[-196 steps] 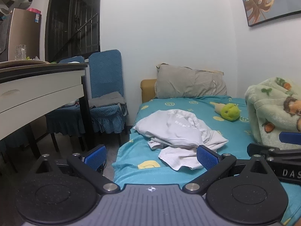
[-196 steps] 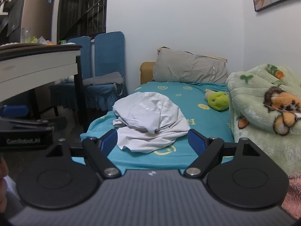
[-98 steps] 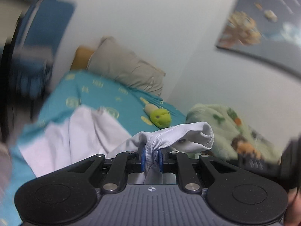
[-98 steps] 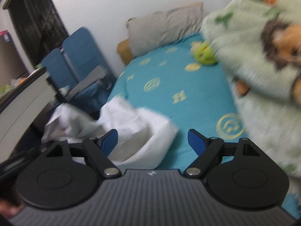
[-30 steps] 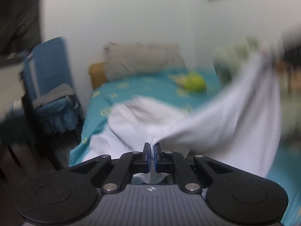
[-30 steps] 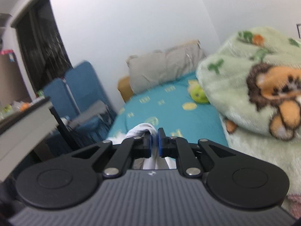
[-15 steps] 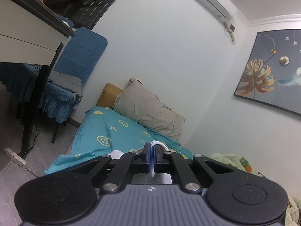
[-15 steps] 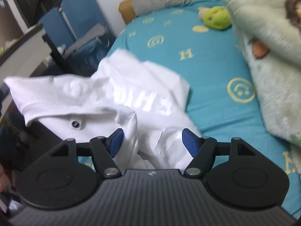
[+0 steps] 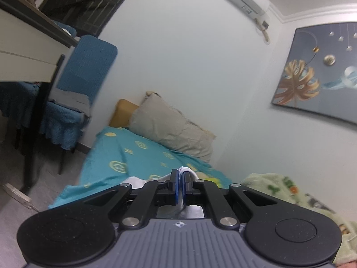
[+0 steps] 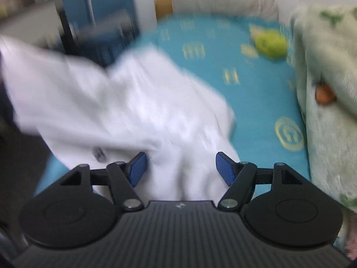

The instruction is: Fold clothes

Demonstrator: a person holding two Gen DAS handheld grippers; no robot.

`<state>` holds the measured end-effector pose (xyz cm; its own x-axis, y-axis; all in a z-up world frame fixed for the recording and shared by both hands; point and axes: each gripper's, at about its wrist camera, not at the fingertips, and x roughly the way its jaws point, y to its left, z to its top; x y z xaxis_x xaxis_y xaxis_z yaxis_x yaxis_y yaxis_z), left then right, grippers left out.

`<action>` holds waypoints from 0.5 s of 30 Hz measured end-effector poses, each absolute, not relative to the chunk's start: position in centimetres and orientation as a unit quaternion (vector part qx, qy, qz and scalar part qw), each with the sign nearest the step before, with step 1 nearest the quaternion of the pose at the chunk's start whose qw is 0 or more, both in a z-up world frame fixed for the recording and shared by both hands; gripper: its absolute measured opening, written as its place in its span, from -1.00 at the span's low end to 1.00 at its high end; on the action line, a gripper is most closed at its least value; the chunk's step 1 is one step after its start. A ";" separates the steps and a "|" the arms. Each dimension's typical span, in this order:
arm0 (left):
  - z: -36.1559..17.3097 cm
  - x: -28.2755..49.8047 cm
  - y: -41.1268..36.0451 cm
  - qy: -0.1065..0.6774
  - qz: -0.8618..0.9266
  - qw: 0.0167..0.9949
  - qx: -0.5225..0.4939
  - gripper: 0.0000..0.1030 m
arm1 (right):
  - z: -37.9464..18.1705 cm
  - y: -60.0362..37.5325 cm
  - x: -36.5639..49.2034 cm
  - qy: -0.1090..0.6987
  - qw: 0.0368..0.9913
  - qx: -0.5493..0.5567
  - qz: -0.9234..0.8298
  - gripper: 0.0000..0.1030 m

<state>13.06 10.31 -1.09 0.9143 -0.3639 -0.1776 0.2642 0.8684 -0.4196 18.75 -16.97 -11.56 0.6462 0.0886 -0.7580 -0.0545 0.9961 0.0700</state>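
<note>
A white garment [image 10: 133,102] lies spread and rumpled over the near end of the bed's teal sheet [image 10: 256,93]; this view is blurred. One side of it lifts up and away to the left. My right gripper [image 10: 180,167] hovers just above the cloth, open, its blue pads [image 10: 138,167] apart with nothing pinched. My left gripper [image 9: 180,185] is shut on a bunched fold of the white garment [image 9: 186,170], which pokes up between the pads and hangs below them. The left wrist view is tilted, looking level across the bed to the wall.
A grey pillow [image 9: 171,131] leans at the bed's head. A green plush toy [image 10: 271,43] lies on the sheet. A fluffy green blanket [image 10: 323,67] is heaped along the right side. A blue chair [image 9: 89,67] and a desk [image 9: 26,51] stand left of the bed.
My right gripper let go of the white fold, opened wide and tipped down over the garment. The left gripper kept its hold, rose a little and rolled, so its view now tilts.
</note>
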 end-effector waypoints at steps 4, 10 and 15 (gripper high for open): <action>-3.1 15.1 9.9 0.188 -0.124 0.959 -0.171 -0.93 | -11.2 -19.3 17.5 0.411 0.906 0.093 0.034 -0.48; -6.7 18.5 8.8 0.301 -0.098 0.942 -0.113 -0.83 | -6.8 -20.3 15.5 0.296 0.937 0.166 0.077 -0.74; -7.5 17.8 7.7 0.351 -0.083 0.932 -0.039 -0.24 | -5.8 -21.1 15.3 0.282 0.935 0.196 0.088 -0.74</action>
